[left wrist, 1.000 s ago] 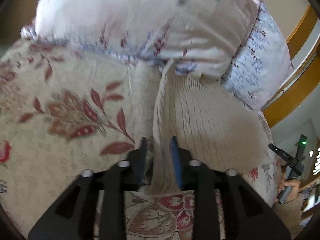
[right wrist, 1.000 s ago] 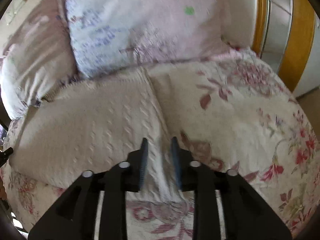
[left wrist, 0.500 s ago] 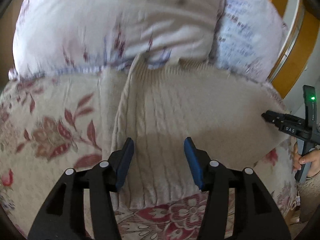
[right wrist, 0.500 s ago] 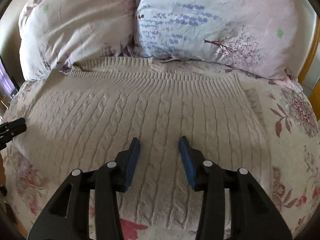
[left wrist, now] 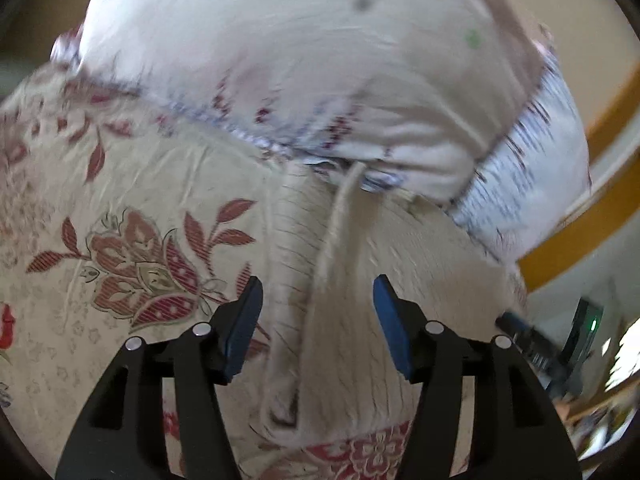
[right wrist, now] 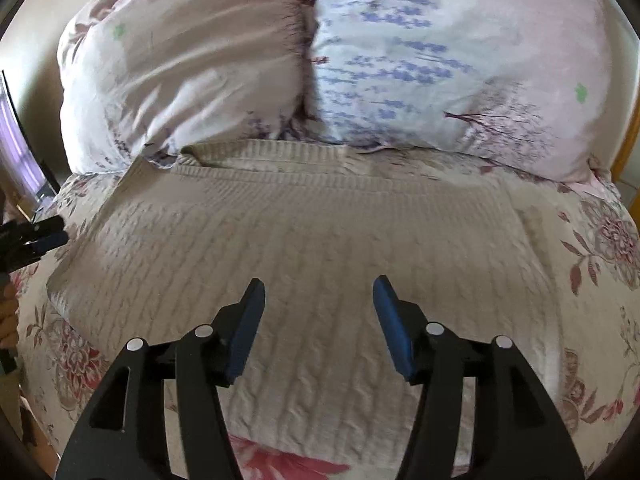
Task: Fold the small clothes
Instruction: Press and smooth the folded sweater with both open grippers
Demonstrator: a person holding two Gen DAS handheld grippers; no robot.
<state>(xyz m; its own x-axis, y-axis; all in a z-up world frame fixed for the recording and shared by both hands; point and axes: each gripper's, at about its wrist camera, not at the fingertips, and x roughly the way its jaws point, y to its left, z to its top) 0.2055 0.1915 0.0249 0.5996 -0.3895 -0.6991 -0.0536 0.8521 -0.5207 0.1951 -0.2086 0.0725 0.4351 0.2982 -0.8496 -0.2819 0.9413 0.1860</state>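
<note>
a: where's the garment?
b: cream cable-knit sweater (right wrist: 320, 264) lies flat on the floral bedspread (right wrist: 600, 248), its far ribbed edge touching the two pillows (right wrist: 360, 60). in the right wrist view it spreads wide, long axis running left to right across the fingers.

a: right gripper?
b: right gripper (right wrist: 318, 312) has its fingers well apart, nothing between them, and hovers over the middle of the knit. can't tell if the tips touch the fabric.

a: left one?
b: left gripper (left wrist: 318, 312) is also spread wide and empty. it sits at the sweater's (left wrist: 360, 320) side edge, where a folded flap or sleeve runs away from the fingers toward the pillow (left wrist: 320, 60). that fold line lies nearly in line with the fingers, just between them. view is blurred.

a: which is nearer the next grab?
b: judging by the frames, the left one: the raised edge is right in its gap. the right would need to shift sideways to reach an edge. the left gripper (right wrist: 36, 240) shows at the sweater's left side in the right view, so the two are well apart.
</note>
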